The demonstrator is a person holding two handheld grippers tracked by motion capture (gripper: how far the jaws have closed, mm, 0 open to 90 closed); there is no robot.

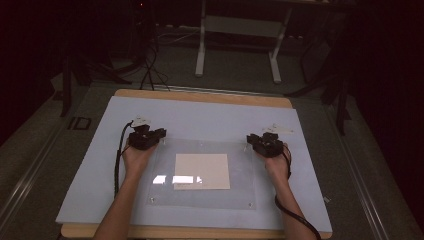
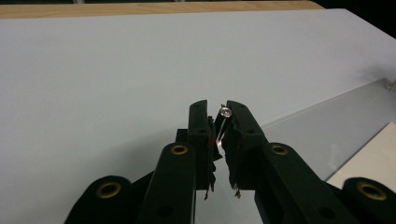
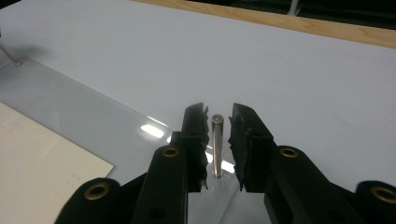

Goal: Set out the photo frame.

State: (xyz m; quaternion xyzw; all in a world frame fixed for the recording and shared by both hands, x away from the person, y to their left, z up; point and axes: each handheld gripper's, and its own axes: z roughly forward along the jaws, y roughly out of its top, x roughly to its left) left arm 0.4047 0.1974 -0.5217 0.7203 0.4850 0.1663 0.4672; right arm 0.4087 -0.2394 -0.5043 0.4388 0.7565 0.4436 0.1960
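A clear, glossy plastic plate (image 1: 240, 192) lies flat on the pale blue sheet (image 1: 200, 112), with small shiny metal pins at its corners and a square cream paper (image 1: 202, 171) under it. My left gripper (image 2: 218, 122) is closed narrow on the far left pin (image 2: 225, 113). My right gripper (image 3: 217, 122) stands slightly apart around the far right pin (image 3: 217, 144), a smooth upright cylinder, not touching it.

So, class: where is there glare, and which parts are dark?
High view: bright glare on the clear sheet, with the room beyond the table dark. Right gripper view: glints on the sheet beside the metal pin. Left gripper view: even light.
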